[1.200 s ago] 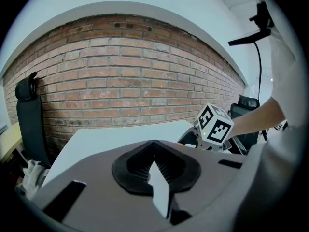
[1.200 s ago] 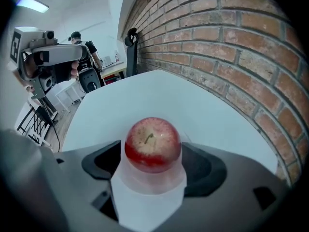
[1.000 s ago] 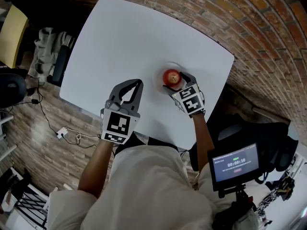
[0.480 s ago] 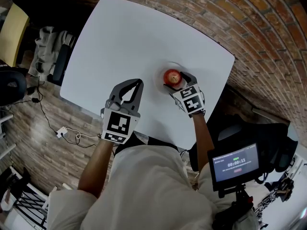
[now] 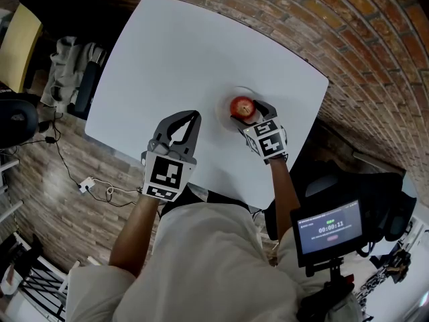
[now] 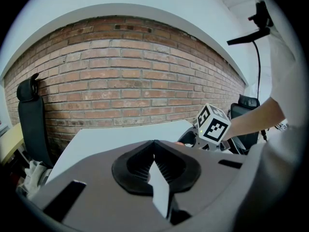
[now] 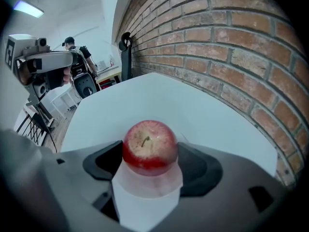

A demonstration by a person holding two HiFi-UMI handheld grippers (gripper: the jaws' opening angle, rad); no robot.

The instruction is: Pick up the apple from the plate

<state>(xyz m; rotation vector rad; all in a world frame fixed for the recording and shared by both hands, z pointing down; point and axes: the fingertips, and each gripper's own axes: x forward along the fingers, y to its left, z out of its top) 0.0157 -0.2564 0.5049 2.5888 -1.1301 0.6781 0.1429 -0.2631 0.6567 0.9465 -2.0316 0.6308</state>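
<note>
Nearest the head camera were the person's white shirt (image 5: pixel 201 260) and two bare forearms reaching forward over the near edge of a white table (image 5: pixel 188 52).

The left gripper (image 5: pixel 194 115) rested low over bare tabletop, its jaws pressed together at the tips with nothing between them. It sat near the plate's left side without touching it.

The right gripper (image 5: pixel 248 111) reached in from the plate's near right, and its body and marker cube (image 5: pixel 268 139) hid the plate's near edge in the head view. Its jaws pinched a red apple (image 5: pixel 242 105) from both sides. In the right gripper view the apple (image 7: pixel 149 146) filled the gap, stem up, with a dark pad against each flank. The apple sat over a small pale plate (image 5: pixel 244 90) near the table's right edge. I could not tell whether it was touching the plate or slightly raised.

Beyond the apple lay open tabletop, then a brick wall (image 7: pixel 217 42) close along the table's far side.

Around the table on the brick floor were:
- a small screen (image 5: pixel 328 228) showing a timer, at the person's right
- loose cables (image 5: pixel 94 183) at the left
- a black chair (image 6: pixel 31 120) against the wall
- a yellow chair (image 5: pixel 17 39) farther off

A person (image 7: pixel 72 47) stood far back in the room.
</note>
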